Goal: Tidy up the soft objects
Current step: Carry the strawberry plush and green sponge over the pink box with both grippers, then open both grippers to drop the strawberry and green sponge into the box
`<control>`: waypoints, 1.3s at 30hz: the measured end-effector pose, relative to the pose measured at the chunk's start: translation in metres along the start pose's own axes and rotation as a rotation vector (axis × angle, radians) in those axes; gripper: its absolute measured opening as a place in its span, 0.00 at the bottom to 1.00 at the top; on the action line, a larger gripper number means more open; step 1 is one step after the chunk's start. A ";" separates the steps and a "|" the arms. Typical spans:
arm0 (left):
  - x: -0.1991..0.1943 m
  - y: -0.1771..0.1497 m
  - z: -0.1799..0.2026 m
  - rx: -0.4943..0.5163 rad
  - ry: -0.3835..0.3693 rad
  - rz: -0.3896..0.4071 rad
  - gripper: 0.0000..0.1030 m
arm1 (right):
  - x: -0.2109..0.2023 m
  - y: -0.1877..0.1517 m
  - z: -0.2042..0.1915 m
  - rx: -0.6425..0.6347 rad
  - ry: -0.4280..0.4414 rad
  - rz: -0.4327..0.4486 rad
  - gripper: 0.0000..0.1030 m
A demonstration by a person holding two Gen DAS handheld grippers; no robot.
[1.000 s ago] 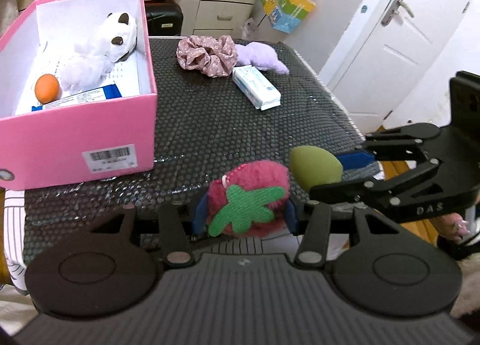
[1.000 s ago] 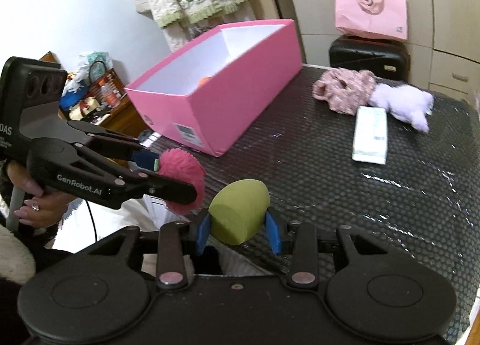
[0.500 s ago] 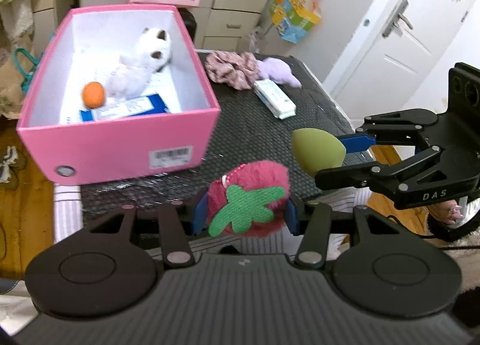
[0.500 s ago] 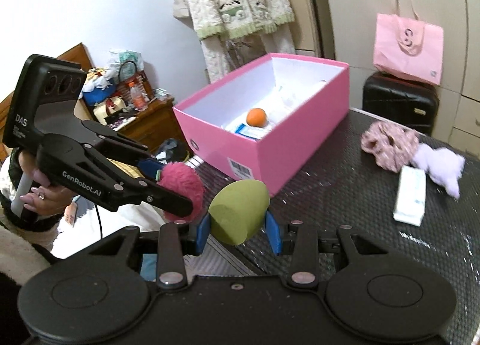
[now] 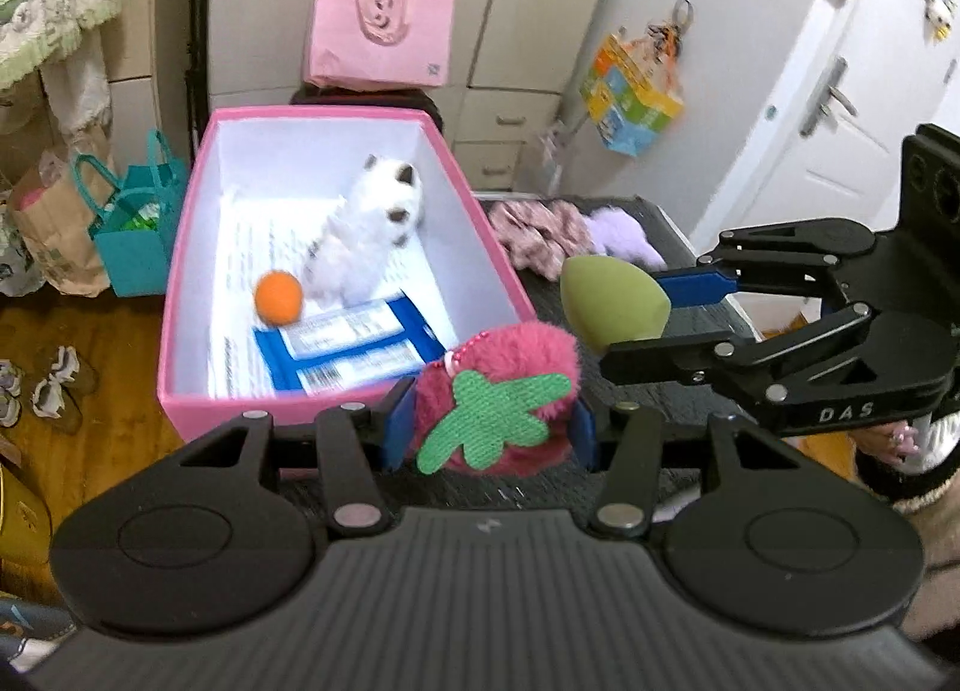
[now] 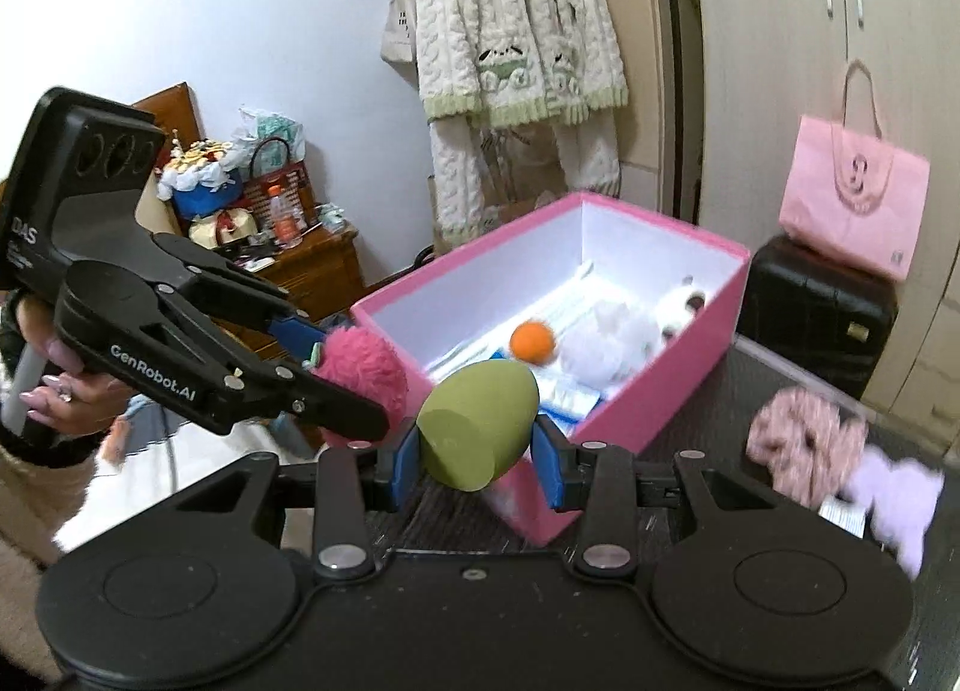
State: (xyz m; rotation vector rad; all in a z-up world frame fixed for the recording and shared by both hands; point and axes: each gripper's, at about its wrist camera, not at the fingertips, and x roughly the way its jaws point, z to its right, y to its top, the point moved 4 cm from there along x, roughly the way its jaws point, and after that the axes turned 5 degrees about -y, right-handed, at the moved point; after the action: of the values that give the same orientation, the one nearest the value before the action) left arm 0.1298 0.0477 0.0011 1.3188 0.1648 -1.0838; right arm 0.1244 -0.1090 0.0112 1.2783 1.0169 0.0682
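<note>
My left gripper (image 5: 489,430) is shut on a pink plush strawberry (image 5: 498,391) with a green felt leaf, held above the near corner of the pink box (image 5: 186,247). My right gripper (image 6: 477,460) is shut on a green egg-shaped sponge (image 6: 477,424), held beside the strawberry (image 6: 360,373) near the box's near edge (image 6: 678,385). The sponge (image 5: 609,295) also shows in the left wrist view. Inside the box lie a white plush toy (image 5: 366,235), an orange ball (image 5: 278,298) and blue-and-white packets (image 5: 348,349).
A pink scrunchie (image 5: 540,229) and a lilac plush (image 5: 621,232) lie on the black mat (image 5: 690,319) to the right of the box. A pink bag (image 5: 378,30) stands on a black case behind. Bags (image 5: 129,235) stand on the wooden floor at left.
Both grippers have risen and moved toward the pink box with their objects still held. The box's inside now shows from above.
</note>
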 end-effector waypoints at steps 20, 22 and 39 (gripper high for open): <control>0.085 0.094 -0.107 -0.110 0.176 0.070 0.50 | 0.142 0.078 0.069 -0.082 -0.015 -0.084 0.45; 0.095 0.099 -0.111 -0.106 0.180 0.055 0.50 | 0.153 0.080 0.074 -0.093 -0.005 -0.097 0.45; 0.064 0.111 -0.084 0.096 0.337 0.182 0.70 | 0.143 0.095 0.097 -0.029 -0.013 -0.026 0.63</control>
State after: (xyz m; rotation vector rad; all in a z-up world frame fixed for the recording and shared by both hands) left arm 0.2810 0.0681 0.0101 1.5662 0.2405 -0.7185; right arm 0.3169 -0.0686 -0.0020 1.2371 1.0181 0.0544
